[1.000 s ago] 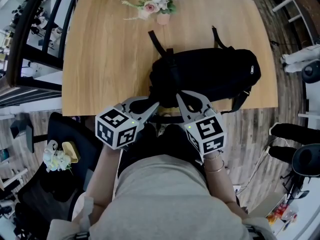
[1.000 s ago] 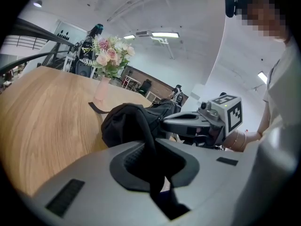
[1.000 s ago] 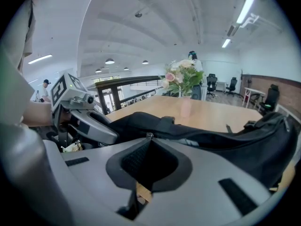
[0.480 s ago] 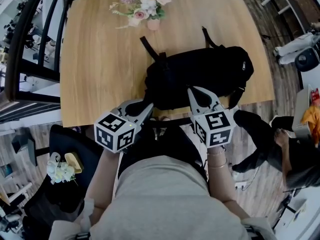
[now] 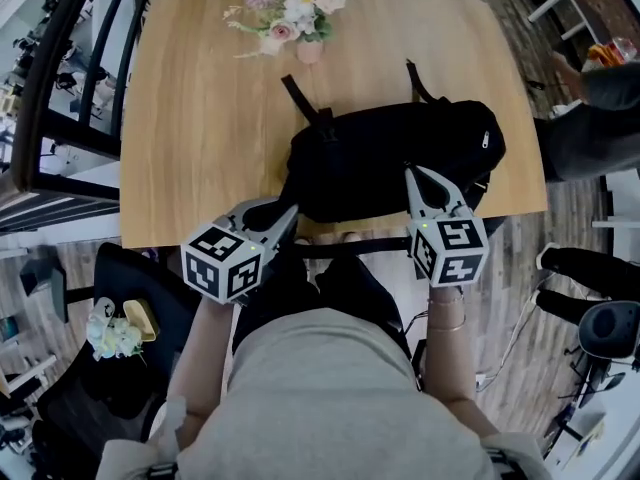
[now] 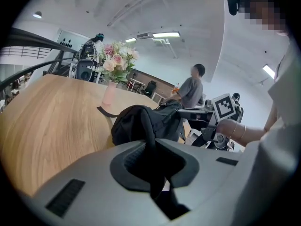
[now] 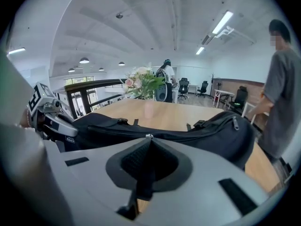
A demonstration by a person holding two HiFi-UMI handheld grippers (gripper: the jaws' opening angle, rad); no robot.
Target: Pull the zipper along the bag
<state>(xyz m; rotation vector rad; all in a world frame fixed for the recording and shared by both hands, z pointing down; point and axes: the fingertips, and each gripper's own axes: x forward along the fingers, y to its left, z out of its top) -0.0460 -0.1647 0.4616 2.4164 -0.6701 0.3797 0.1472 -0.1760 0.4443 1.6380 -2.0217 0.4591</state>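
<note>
Left tongs [image 5: 288, 213] pinched a fold of black cloth at the near left end of the bag [image 5: 390, 158], I noted, while right tongs [image 5: 413, 173] clamped the zipper pull [image 7: 148, 136] on its near side, bag lying across the wooden table [image 5: 190, 118].

I see my right gripper [image 7: 148, 144] with its jaws pinched together on the small silver zipper pull [image 7: 148, 136] at their tips. The black bag [image 7: 221, 128] stretches left to right just beyond the jaws, lying on the wooden table [image 7: 164, 114], with flowers [image 7: 143, 86] farther ahead
</note>
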